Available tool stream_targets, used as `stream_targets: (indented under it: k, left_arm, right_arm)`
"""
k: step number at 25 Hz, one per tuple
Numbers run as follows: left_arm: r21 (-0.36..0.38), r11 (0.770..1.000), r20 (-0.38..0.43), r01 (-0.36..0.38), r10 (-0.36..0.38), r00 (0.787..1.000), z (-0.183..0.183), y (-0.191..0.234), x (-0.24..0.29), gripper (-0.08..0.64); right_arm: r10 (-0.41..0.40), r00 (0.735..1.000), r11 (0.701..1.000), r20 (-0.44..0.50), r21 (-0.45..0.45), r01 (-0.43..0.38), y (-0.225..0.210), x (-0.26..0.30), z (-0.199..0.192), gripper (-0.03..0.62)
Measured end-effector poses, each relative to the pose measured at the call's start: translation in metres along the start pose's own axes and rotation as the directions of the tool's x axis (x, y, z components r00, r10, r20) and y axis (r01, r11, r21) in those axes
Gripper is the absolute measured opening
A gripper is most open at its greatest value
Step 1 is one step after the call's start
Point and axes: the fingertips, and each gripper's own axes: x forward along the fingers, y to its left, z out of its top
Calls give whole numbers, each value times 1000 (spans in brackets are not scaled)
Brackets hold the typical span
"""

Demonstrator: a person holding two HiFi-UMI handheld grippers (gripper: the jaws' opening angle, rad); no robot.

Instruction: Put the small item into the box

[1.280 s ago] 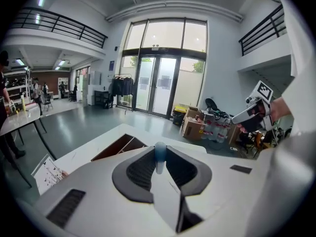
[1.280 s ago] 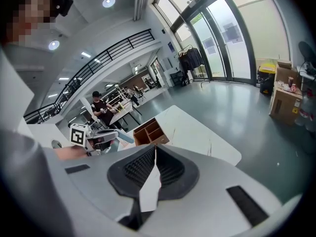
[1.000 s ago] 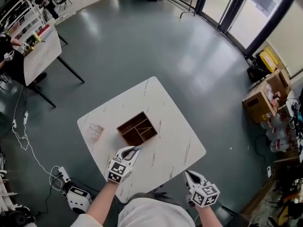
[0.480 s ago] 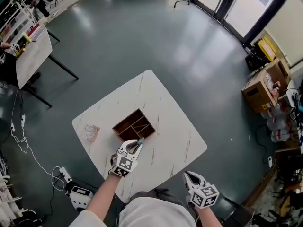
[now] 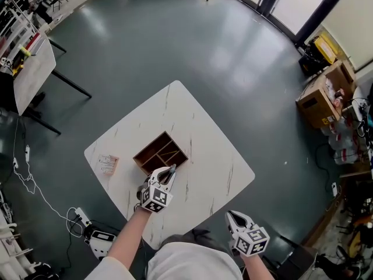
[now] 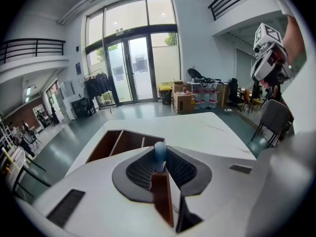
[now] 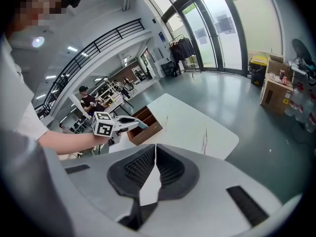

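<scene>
The marble-topped table [image 5: 205, 134] carries an open wooden box [image 5: 166, 150] with inner dividers, and a flat packet [image 5: 106, 164] lying well apart to the box's left. The left gripper [image 5: 169, 170] is at the box's near edge, its tips pointing over the rim. In the left gripper view its jaws are narrowly set and clamped on the small item [image 6: 160, 154], a pale blue cylindrical piece standing upright between the ribbed pads [image 6: 140, 170]. The box [image 6: 118, 142] sits directly ahead of the tips and just below them. The item is therefore off the table, carried, and not yet inside any compartment. The compartments visible from the head view and the left gripper view appear empty, though their far corners cannot be checked. The right gripper [image 5: 234, 217] is held back at the table's near edge, well away from the box. Its jaws meet at the tips with nothing between them [image 7: 154, 166]. Assessment: pickup and transport are complete. Outstanding are the last advance over a compartment, lowering, release, and withdrawal of the left gripper. The right gripper has no evident part in the remaining work.
</scene>
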Motion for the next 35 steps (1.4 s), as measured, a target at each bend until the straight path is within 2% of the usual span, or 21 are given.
stream_targets:
  k: [12, 24, 35]
  left_arm:
    - [124, 992, -76, 25, -16, 997, -23, -11, 29, 74]
    - [153, 988, -105, 35, -19, 994, -30, -13, 30, 89]
    - [122, 992, -88, 19, -8, 996, -32, -13, 20, 107]
  right_arm:
    - [-26, 1000, 999, -7, 25, 26, -6, -6, -9, 26]
    - [-44, 999, 999, -11, 30, 44, -11, -9, -17, 27]
    - [-60, 998, 998, -13, 29, 61, -14, -13, -26, 27]
